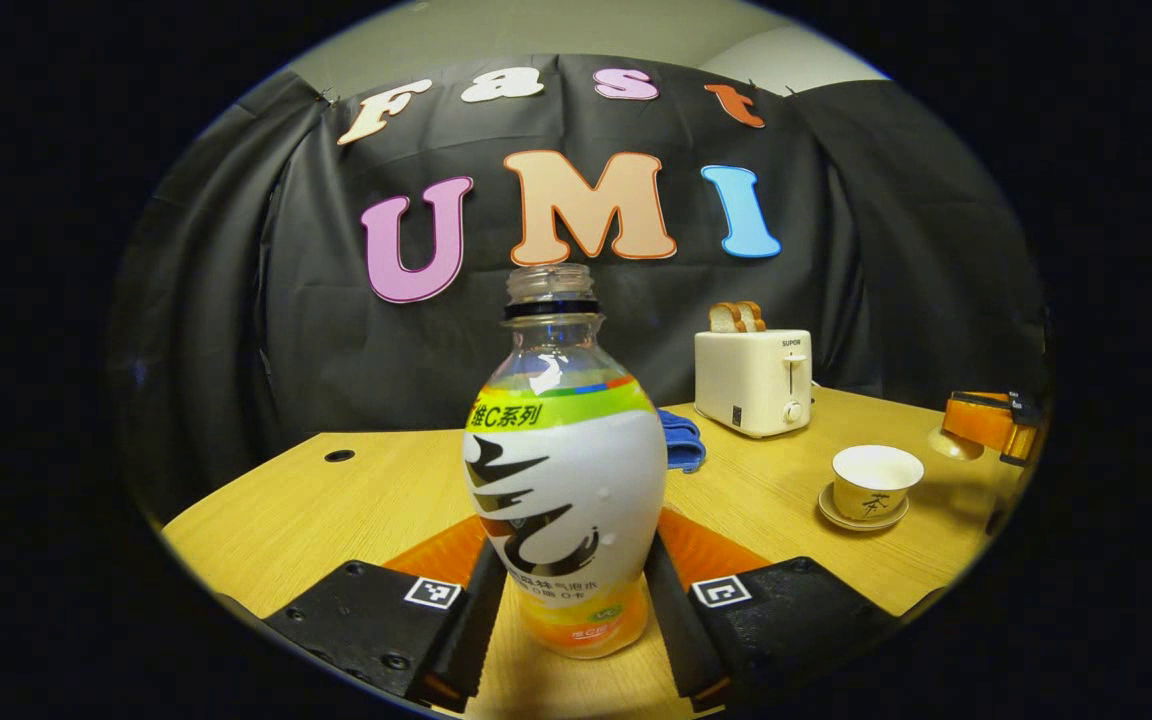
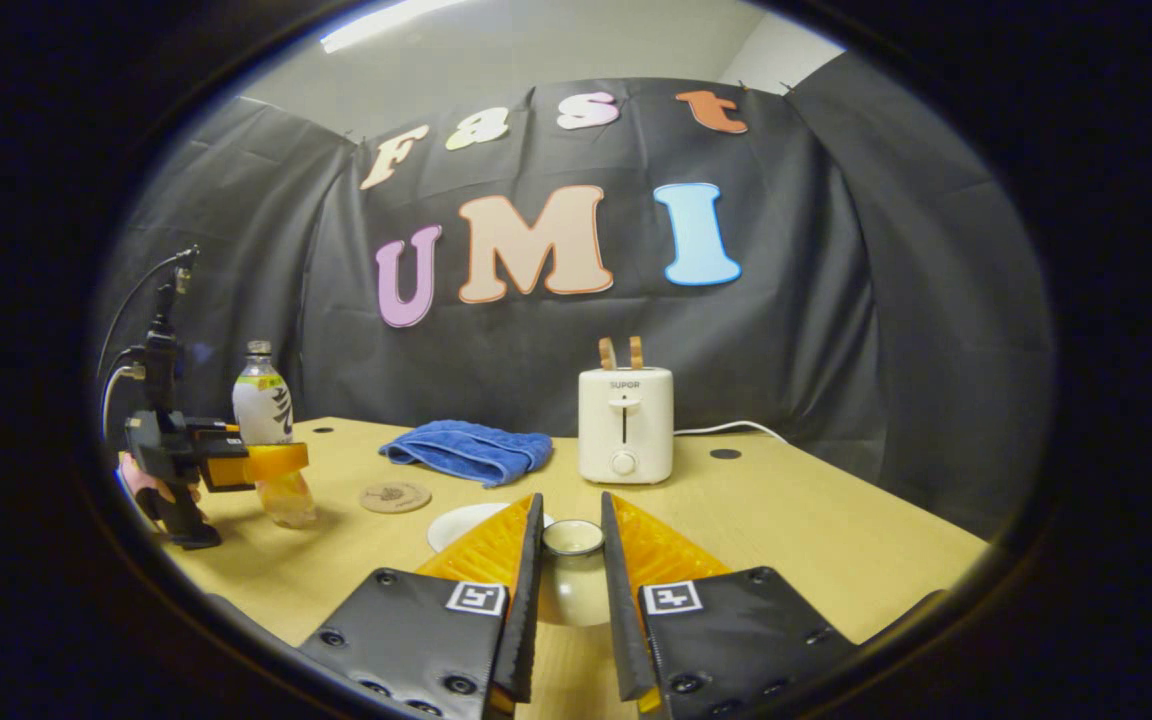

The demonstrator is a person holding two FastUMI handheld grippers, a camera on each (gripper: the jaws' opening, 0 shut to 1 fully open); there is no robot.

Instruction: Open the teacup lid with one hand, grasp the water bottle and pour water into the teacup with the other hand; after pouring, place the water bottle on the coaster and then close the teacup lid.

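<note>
Holding the lid [image 2: 573,560] clamped in your R gripper [image 2: 572,600] keeps the teacup [image 1: 876,481] open while your L gripper [image 1: 571,600] squeezes the uncapped water bottle [image 1: 564,470], ready to pour.

Black cloth [image 2: 836,300] drapes the booth's back wall behind a light wooden table [image 2: 836,540], with a pale wall above and a ceiling light strip [image 2: 391,22] overhead.

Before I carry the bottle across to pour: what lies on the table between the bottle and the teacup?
In the left gripper view, only bare table lies between the water bottle and the teacup.
</note>
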